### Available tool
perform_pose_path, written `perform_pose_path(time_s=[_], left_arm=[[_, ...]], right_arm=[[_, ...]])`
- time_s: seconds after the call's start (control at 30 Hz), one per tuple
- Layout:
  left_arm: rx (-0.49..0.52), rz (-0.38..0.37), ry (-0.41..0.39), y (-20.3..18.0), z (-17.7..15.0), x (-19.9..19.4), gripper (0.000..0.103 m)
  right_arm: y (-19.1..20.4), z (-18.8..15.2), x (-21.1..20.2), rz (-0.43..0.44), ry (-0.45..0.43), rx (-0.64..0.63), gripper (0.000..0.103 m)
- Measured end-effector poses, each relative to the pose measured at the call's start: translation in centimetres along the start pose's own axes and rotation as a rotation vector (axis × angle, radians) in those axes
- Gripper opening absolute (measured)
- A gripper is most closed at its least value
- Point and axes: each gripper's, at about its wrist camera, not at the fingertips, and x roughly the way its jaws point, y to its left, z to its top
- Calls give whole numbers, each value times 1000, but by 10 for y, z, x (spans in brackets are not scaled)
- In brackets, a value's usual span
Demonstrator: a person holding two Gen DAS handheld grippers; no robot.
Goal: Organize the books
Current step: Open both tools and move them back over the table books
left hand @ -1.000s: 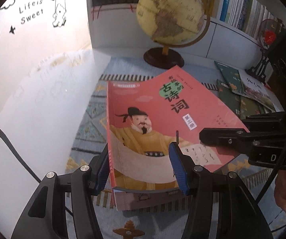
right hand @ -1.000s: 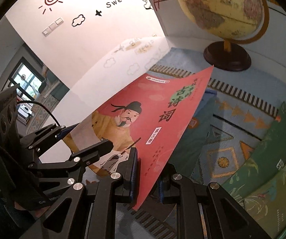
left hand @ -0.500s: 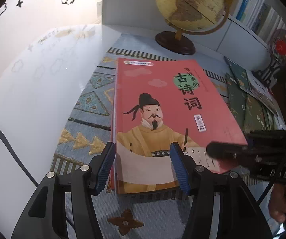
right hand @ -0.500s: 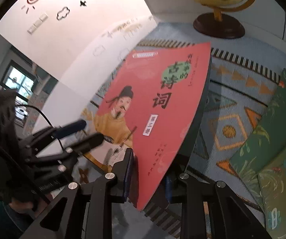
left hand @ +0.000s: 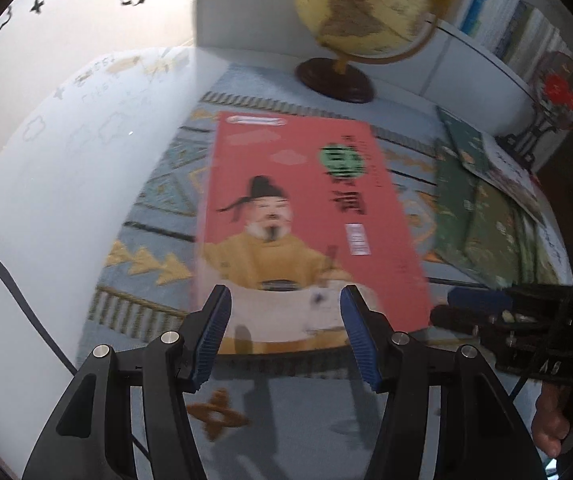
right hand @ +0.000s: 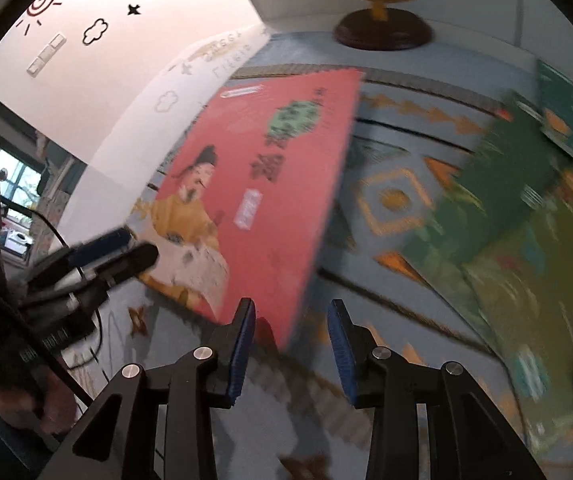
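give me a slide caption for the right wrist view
Right gripper, jaws just opening, lets go of the red book on the patterned mat.

The wall (right hand: 98,64) reads "Sweet" in black lettering.

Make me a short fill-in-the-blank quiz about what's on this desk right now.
The book lying flat on the patterned mat has a ____ cover.
Behind it stands a ____ on a dark round base.
The figure on the cover wears a ____ robe.

Missing words: red; globe; yellow
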Motion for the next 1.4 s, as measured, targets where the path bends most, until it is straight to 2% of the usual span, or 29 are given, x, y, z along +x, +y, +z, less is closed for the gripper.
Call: perform_pose_path(time_s=[0.13, 0.23, 0.33, 0.57, 0.67, 0.73, 0.8, 0.93, 1.07, 1.13, 1.27, 1.4], left_arm=[[51, -33, -8, -38, 5, -6, 55], [95, -44, -10, -75, 10, -11, 59], [159, -71, -24, -116, 16, -17, 59], [324, -130, -71, -215, 26, -32, 62], [399, -164, -93, -256, 23, -37, 62], [423, -181, -100, -277, 20, -37, 62], [439, -202, -100, -295, 17, -36, 62], [477, -229, -93, -329, 11, -33, 62], [476, -205, -107, -345, 8, -29, 81], [463, -211, -101, -346, 8, -22, 83], [458, -259, 4, -345, 10, 11, 83], [463, -299, 90, -349, 12, 46, 82]], right_arm=[[-30, -35, -27, -34, -5, 74, 36], [-57, -61, -53, -77, -34, 142, 36], [-82, -79, -80, -113, -75, 207, 36], [-141, -109, -153, -213, -245, 352, 37], [-160, -124, -187, -306, -341, 393, 38], [-169, -133, -208, -368, -395, 402, 54], [-177, -142, -223, -407, -430, 409, 54], [-191, -151, -238, -446, -434, 418, 54], [-204, -161, -247, -456, -449, 443, 54], [-211, -164, -247, -457, -446, 456, 54], [-236, -169, -235, -447, -384, 513, 54], [-267, -181, -220, -375, -341, 631, 54]])
